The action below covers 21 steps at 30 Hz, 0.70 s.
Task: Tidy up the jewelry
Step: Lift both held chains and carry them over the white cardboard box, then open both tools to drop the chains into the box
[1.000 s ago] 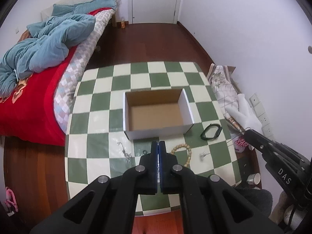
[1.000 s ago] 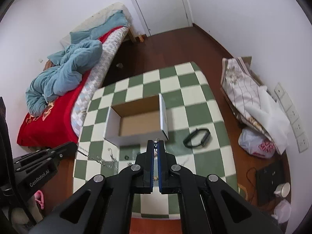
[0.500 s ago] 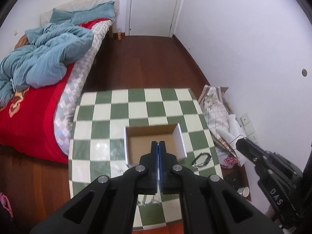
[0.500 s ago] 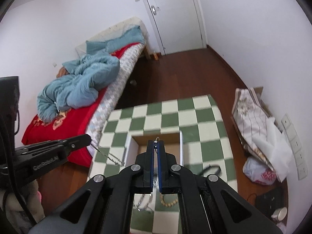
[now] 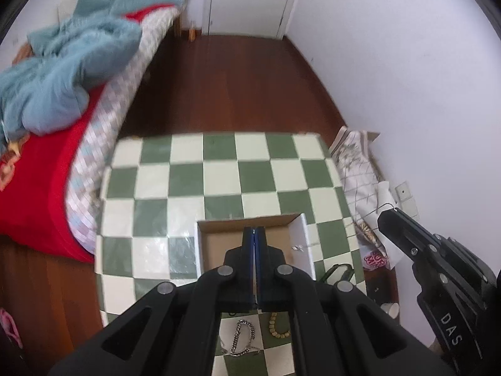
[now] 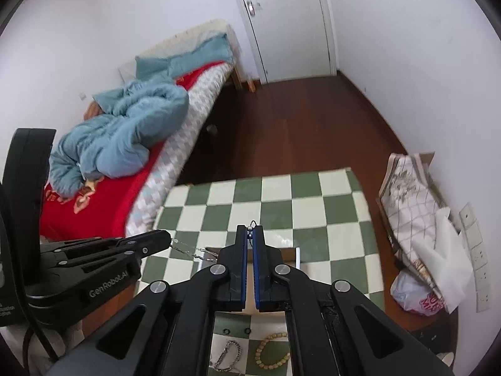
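Evidently the thin necklace chain hangs stretched between both tools, its long axis running left to right above the open cardboard box, which lies just below and slightly near. Left gripper is pinching one end; right gripper is pinching the other by its clasp. On the checkered table, a silver bracelet and bead bracelet wait nearer.

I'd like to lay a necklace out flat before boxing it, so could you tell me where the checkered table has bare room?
The far half of the green-and-white checkered table, beyond the open cardboard box, is bare, as is the strip left of the box. The near edge is crowded: silver chain bracelet, tan bead bracelet, black oval band.
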Motion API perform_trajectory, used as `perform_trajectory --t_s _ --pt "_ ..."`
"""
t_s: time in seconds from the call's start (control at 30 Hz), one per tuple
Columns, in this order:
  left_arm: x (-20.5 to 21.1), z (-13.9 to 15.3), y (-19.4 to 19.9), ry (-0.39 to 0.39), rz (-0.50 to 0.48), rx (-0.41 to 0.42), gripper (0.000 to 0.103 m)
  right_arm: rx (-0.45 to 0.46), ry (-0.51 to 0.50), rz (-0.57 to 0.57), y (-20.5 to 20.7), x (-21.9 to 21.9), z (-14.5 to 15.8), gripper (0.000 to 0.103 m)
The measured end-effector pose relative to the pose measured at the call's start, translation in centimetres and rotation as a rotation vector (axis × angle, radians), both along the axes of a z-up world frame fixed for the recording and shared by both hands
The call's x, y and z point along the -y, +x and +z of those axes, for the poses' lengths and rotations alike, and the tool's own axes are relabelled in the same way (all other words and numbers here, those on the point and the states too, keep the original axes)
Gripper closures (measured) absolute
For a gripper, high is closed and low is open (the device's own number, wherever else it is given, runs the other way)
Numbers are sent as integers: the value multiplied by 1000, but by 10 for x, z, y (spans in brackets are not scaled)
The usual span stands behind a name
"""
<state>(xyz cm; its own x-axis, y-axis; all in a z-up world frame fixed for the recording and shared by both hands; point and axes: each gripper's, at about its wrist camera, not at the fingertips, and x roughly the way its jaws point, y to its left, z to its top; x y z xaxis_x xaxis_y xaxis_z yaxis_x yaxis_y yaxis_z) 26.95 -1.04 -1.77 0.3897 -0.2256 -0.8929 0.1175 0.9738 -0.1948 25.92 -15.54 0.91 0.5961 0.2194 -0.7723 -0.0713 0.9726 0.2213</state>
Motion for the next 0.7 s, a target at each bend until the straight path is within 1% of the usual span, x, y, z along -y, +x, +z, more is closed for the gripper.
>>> perform_trajectory --t_s 0.07,0.17,0.23,0.27,0.3,0.33,0.4,0.43,0.47,0.5,0.53,0.57,0.6,0.63,0.67,0.7 --pt "0 -19 10 8 9 -37 103 -32 -10 -3 11 -1 -19 100" --pt "1 -46 22 17 16 -88 103 -108 -17 -10 29 0 -54 100" --pt "3 -57 29 16 3 -121 103 -190 -24 5 43 -1 -82 100" --pt "4 -65 32 24 6 -147 103 -231 -6 6 49 1 -95 99" --pt "4 -69 34 40 15 -161 102 -276 7 8 55 2 -108 99" --pt "4 -73 36 57 23 -166 99 -328 -2 11 62 2 -122 98" --pt "2 -77 38 88 50 -157 99 -398 -30 21 68 1 -143 85" --pt "2 -78 38 114 61 -141 97 -422 -64 32 70 -1 -152 59" --pt "1 -78 37 144 66 -121 96 -439 -89 36 70 -2 -159 29" --pt "0 -79 36 172 77 -99 86 -458 -115 37 69 -3 -166 17" --pt "-3 -80 35 192 97 -78 54 -474 -151 37 67 -5 -172 8" --pt "-6 -82 36 209 111 -65 30 -481 -165 40 64 -6 -176 8" --pt "-11 -85 34 223 130 -55 0 -489 -190 41 62 -8 -181 8" --pt "-13 -87 32 231 139 -43 0 -496 -216 37 59 -8 -186 7" --pt "-15 -90 30 244 142 -38 0 -500 -217 32 56 -7 -190 2" --pt "-16 -94 27 264 143 -37 0 -504 -219 23 53 -5 -194 1"
